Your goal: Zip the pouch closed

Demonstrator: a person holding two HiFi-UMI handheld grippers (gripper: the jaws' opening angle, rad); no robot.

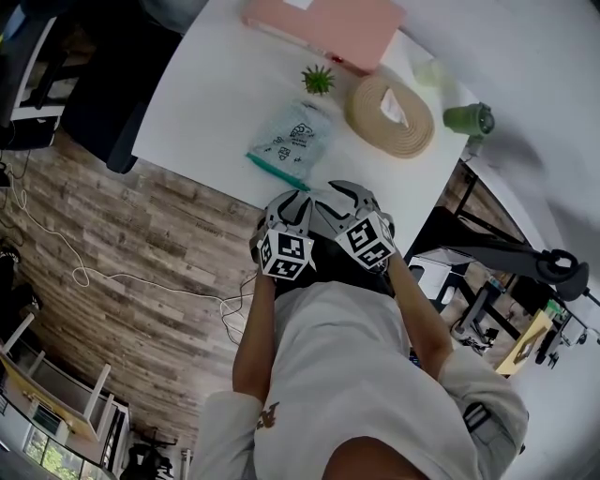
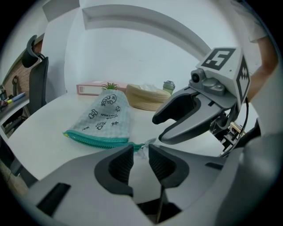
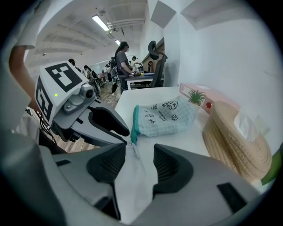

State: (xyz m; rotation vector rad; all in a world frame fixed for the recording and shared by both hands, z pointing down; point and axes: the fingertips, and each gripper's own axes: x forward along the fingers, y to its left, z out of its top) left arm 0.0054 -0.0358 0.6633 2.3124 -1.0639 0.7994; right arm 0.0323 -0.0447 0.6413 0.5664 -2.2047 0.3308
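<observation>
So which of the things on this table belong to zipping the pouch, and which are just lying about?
In the job: pouch, its teal zipper, left hand-held gripper, right hand-held gripper.

Lying about: pink folder, small potted plant, woven tissue holder, green container.

A white table point(image 1: 206, 84) stands on a wood-plank floor point(image 1: 131, 253) beside a white wall point(image 2: 132, 57). A black chair point(image 1: 117, 80) sits at one end. A white cable point(image 1: 82, 274) trails across the floor. Strip lights point(image 3: 101, 22) line the ceiling above people point(image 3: 121, 55) at a far desk point(image 3: 141, 79).
</observation>
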